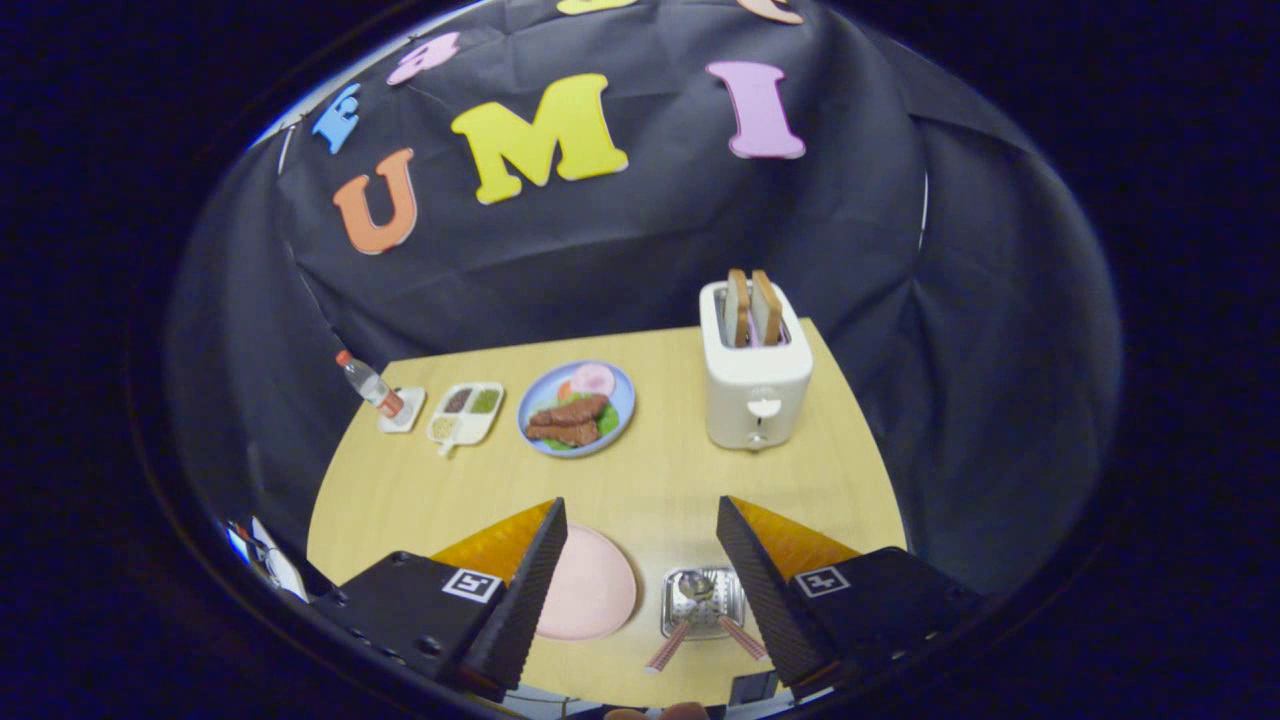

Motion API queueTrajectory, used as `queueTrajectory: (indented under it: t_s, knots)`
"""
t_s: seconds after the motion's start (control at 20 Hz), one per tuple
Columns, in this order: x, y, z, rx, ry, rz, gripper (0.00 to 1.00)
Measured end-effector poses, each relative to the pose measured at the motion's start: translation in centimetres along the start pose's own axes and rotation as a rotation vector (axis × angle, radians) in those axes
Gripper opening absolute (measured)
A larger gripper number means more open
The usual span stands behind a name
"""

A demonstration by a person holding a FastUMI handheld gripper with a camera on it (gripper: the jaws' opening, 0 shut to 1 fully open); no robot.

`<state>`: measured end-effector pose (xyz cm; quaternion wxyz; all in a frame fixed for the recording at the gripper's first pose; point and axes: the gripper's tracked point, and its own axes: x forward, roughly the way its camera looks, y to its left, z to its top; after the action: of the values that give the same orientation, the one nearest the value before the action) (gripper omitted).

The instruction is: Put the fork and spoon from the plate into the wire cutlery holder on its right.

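Wire cutlery holder [702,602] sits between the gripper's [640,570] parted, empty fingers.

Your gripper [640,575]: two wedge-shaped fingers [530,590], inner faces finely ribbed, tapering to points and standing apart over the table [650,480]. Each finger mounts on a boxy housing carrying one square black-and-white marker on top. Small screws dot the left housing's edge.

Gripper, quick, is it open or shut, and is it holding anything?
Hand-held gripper: open, holding nothing, fingers spread above the pink plate and the wire cutlery holder.
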<state>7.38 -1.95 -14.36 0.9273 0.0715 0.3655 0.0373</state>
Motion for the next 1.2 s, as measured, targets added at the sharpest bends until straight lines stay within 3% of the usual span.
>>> queueTrajectory:
  t_s: [0.35, 0.55, 1.2]
  knots:
    - [-6.9, 3.9, 6.4, -0.003, -0.359, 0.034, 0.91]
    - [-8.3, 5.7, 6.6, -0.046, -0.483, 0.039, 0.92]
    - [-11.7, 6.7, 3.9, 0.022, -0.590, -0.039, 0.96]
